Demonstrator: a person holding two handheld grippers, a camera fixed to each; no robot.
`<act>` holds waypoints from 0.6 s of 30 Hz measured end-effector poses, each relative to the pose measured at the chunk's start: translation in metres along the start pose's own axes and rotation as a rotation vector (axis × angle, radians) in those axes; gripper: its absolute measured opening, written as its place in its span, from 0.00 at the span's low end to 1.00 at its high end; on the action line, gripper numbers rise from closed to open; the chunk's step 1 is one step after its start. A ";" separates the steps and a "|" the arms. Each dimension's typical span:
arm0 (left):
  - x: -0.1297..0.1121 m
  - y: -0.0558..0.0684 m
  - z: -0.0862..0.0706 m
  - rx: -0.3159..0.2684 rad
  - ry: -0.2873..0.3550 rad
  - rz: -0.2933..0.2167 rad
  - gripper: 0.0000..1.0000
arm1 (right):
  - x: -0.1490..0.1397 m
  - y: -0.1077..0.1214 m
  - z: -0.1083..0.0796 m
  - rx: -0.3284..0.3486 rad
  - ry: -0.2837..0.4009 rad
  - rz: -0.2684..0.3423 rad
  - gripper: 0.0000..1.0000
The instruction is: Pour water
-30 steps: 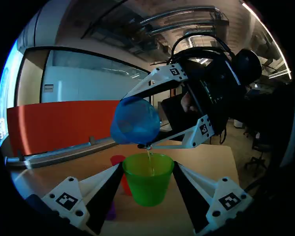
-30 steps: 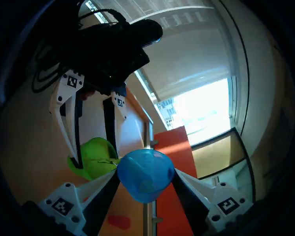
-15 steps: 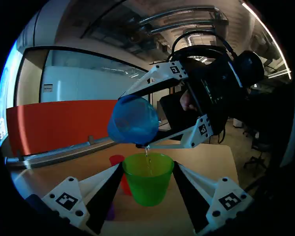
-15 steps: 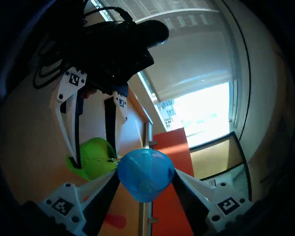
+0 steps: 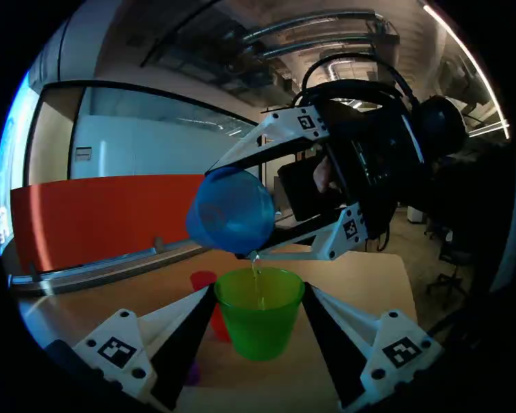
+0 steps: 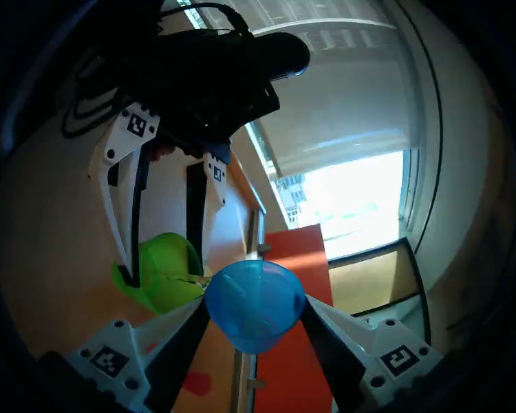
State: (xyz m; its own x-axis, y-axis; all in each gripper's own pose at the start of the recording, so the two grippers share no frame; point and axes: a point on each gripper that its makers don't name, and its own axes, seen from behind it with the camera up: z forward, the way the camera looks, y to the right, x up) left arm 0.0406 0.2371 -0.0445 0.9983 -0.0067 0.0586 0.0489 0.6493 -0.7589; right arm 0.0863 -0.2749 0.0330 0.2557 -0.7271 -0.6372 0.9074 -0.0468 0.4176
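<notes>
Right gripper (image 6: 254,304) pinches the tipped blue cup (image 5: 230,210) just above the green cup (image 5: 259,327), which the left gripper (image 5: 258,292) clamps upright over the desk (image 5: 368,275); a thin stream (image 5: 256,265) falls, so pouring looks midway; next, tip further, then level.

left tool (image 5: 258,292): held level, fingers forward, both black pads (image 5: 189,330) pressed to the sides of an upright green cup (image 5: 258,327). right tool (image 6: 254,306): rolled so one finger lies above the other, both fingers clamped on a tilted blue cup (image 6: 254,316); in the left gripper view it sits above and just beyond the left tool. hand (image 5: 321,175): partly seen, at the right tool's black body.
</notes>
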 end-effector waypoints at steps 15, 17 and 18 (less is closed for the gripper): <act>0.002 0.000 -0.001 0.001 0.002 0.001 0.89 | 0.000 0.008 0.000 -0.020 -0.009 -0.044 0.91; 0.002 0.000 -0.001 0.001 0.002 0.001 0.89 | 0.001 0.009 0.000 -0.023 -0.010 -0.051 0.91; 0.002 0.000 0.000 0.000 0.001 0.001 0.89 | 0.001 0.009 0.000 -0.023 -0.011 -0.055 0.91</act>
State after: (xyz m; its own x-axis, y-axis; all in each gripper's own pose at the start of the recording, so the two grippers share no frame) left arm 0.0424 0.2364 -0.0444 0.9984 -0.0068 0.0566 0.0474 0.6497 -0.7587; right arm 0.0947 -0.2757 0.0358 0.2019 -0.7311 -0.6517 0.9275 -0.0709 0.3669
